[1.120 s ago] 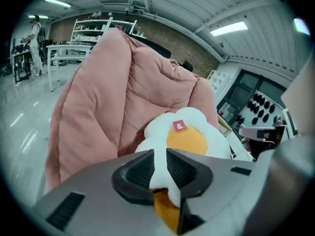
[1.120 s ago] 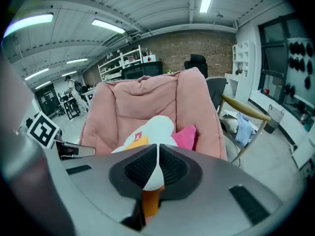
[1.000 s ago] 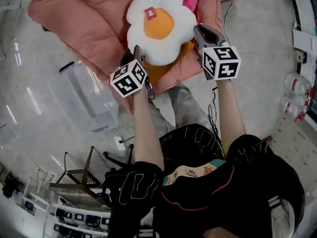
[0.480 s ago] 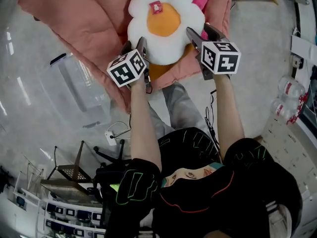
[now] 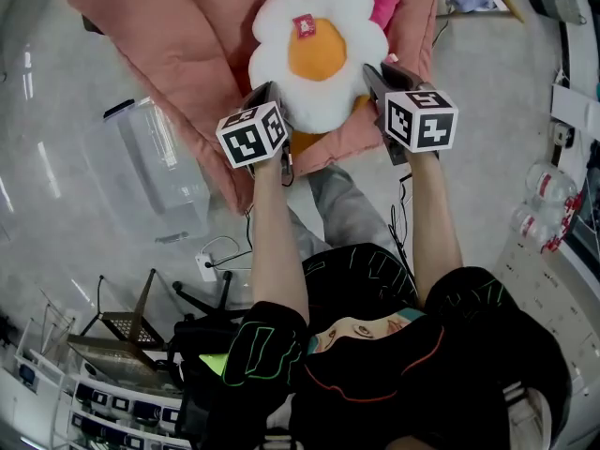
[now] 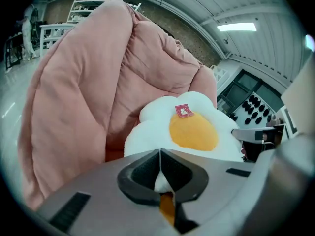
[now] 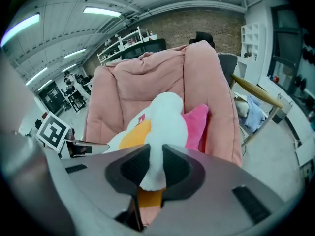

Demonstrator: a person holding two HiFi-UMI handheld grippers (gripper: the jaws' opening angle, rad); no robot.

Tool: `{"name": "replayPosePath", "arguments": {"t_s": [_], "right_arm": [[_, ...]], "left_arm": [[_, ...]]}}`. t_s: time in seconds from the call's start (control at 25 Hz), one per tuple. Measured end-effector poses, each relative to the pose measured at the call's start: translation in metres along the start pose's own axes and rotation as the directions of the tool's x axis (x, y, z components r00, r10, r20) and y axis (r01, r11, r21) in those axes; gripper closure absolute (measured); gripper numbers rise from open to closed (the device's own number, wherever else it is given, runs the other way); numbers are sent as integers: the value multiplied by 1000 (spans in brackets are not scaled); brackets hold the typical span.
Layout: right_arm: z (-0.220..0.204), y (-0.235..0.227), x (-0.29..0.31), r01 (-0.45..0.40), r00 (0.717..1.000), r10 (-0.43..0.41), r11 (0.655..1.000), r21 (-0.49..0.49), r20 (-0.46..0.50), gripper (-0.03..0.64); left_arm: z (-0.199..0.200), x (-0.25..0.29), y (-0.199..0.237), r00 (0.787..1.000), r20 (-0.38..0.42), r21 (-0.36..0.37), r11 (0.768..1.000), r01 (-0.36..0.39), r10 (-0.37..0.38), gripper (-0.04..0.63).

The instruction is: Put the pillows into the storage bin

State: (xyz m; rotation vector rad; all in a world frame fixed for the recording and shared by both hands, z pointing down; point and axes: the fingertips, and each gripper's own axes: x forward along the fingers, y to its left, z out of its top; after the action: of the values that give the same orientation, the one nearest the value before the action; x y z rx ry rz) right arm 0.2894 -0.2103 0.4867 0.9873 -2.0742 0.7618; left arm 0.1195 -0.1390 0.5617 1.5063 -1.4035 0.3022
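Flower pillow (image 5: 319, 50): lies on pink lounger (image 5: 178, 36), not yet lifted. L gripper (image 5: 267, 92): jaws, spread a moment ago, now pinched shut on white petal edge. R gripper (image 5: 371, 71): jaws closing on opposite petal. Two-sided grip judged nearly secured; carry to clear storage bin (image 5: 159, 172) pending.

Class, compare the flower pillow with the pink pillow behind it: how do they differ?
The flower pillow is white with an orange centre; the pink pillow is one plain colour. The flower pillow shows almost whole, petal-edged; the pink pillow peeks out behind it, mostly hidden. Both rest on the salmon quilt.
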Motion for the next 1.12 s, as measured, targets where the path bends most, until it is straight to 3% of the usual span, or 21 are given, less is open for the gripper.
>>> {"name": "replayPosePath", "arguments": {"t_s": [0.36,0.64,0.8,1.12], "right_arm": [[6,10,-46,-85,993,86,996,-15,74,548],[21,37,-85,-171,975,187,976,-137,121,552],[29,73,-95,-227,957,260,949,-218,132,555],[48,165,-101,-342,907,406,867,-361,114,557]], "left_arm": [[-9,-54,-28,991,126,-24,999,-35,37,594],[-16,-115,-45,957,273,-64,994,-85,99,594],[-19,-154,-32,926,343,-107,986,-126,155,594],[-17,-241,11,840,464,-194,957,-213,281,595]]}}
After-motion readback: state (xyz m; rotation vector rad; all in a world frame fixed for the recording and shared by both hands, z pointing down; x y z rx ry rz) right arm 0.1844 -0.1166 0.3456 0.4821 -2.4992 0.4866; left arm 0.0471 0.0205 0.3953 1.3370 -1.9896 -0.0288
